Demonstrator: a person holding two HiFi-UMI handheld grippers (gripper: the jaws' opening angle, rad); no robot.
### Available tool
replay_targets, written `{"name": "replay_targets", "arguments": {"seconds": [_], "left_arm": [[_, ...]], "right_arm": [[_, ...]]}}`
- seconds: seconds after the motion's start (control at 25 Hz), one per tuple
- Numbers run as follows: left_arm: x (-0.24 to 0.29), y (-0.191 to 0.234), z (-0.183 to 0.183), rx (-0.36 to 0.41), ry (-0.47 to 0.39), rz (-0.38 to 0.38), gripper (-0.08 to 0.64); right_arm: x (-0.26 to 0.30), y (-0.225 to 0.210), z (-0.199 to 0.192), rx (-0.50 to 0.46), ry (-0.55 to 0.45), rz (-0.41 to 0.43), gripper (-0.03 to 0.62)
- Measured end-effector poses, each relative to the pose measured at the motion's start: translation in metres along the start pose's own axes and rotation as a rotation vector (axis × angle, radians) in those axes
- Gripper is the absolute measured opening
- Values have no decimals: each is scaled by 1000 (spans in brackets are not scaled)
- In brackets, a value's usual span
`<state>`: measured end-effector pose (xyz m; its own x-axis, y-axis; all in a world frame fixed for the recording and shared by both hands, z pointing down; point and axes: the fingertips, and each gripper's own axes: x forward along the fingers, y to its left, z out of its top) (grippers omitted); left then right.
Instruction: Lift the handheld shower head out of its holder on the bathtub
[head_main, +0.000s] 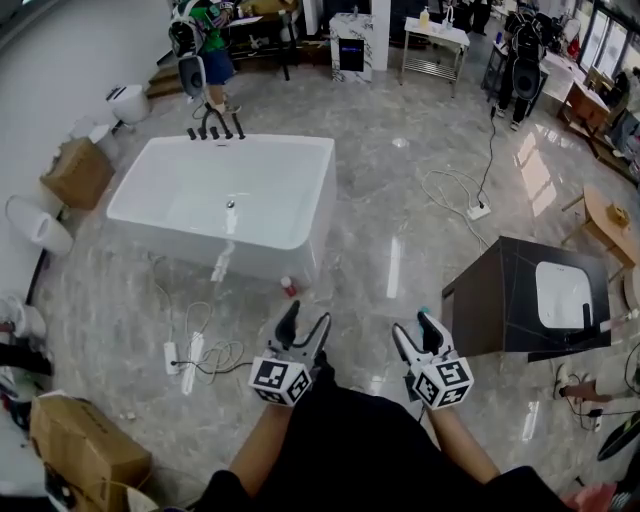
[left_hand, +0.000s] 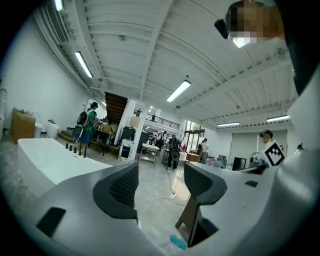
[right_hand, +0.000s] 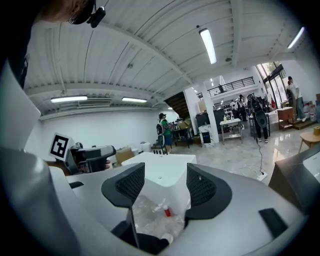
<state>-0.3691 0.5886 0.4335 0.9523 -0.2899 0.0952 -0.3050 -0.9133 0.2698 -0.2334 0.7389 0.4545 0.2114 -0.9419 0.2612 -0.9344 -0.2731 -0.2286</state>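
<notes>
Standing at the far rim of the white bathtub (head_main: 268, 252), a row of black fittings (head_main: 214, 126) presumably includes the handheld shower head in its holder; which piece it is cannot be told from this far off. Step in hand, by judgement: the approach. The left gripper (head_main: 305, 318) and right gripper (head_main: 415, 330) sit close to the body, well apart from the tub, jaws wide and empty, so next comes walking round to the fittings. Legible writing: none, only square black-and-white markers on the gripper cubes.
</notes>
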Motion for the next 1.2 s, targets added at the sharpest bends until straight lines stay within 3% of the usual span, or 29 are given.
{"name": "replay_targets", "arguments": {"seconds": [0.24, 0.6, 0.84, 1.2], "left_arm": [[12, 4, -10, 13, 38, -41, 265], [101, 37, 5, 14, 34, -116, 272], [190, 104, 14, -14, 52, -116, 273], [316, 210, 50, -4, 102, -115, 276]], "right_arm": [[25, 8, 0, 15, 3, 57, 230], [86, -30, -4, 28, 36, 6, 230], [178, -77, 20, 27, 63, -26, 230], [333, -127, 90, 15, 54, -44, 230]]}}
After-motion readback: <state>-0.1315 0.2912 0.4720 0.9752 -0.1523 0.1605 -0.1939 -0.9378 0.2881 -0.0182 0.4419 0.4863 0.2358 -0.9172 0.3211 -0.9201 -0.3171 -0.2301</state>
